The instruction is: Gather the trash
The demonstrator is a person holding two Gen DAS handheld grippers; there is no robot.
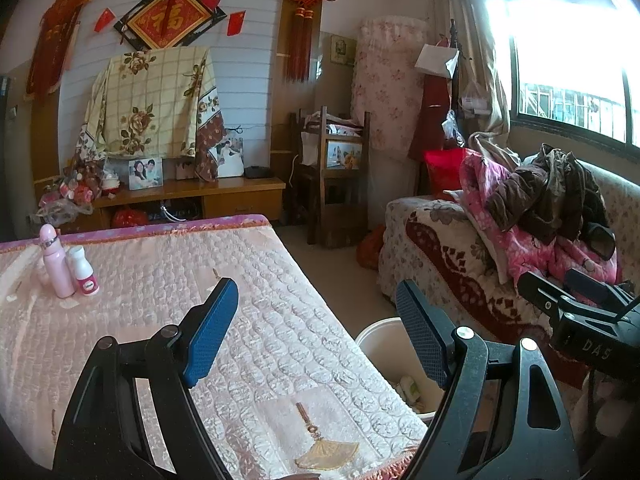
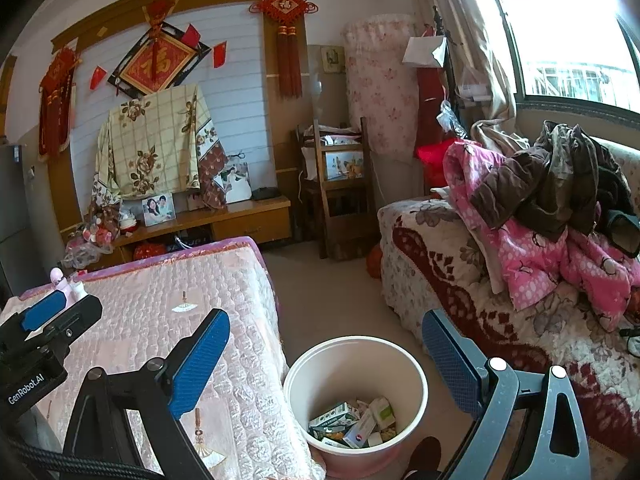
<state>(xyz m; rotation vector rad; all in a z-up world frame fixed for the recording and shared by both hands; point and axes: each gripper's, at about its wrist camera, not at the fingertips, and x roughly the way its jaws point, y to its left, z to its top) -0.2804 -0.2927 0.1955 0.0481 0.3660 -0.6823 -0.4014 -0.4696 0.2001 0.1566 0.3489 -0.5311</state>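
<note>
A pale bucket (image 2: pixel 416 384) stands on the floor between the table and the sofa, holding several small boxes and wrappers (image 2: pixel 352 424); in the left wrist view only part of the bucket (image 1: pixel 380 344) shows. My left gripper (image 1: pixel 316 308) hangs open over the table's right edge, nothing between its blue pads. My right gripper (image 2: pixel 326 340) is open too, above the bucket, and empty. Two pink and white bottles (image 1: pixel 68 264) stand at the table's far left; in the right wrist view the bottles (image 2: pixel 70 284) peek from behind the left gripper's body.
A table under a pink quilted cloth (image 1: pixel 160 300) fills the left. A sofa (image 2: pixel 460 280) piled with pink and brown clothes (image 2: pixel 560 216) runs along the right. A wooden cabinet (image 2: pixel 224 216) with photos, a wooden chair (image 2: pixel 340 200) and a bright window (image 2: pixel 560 32) lie beyond.
</note>
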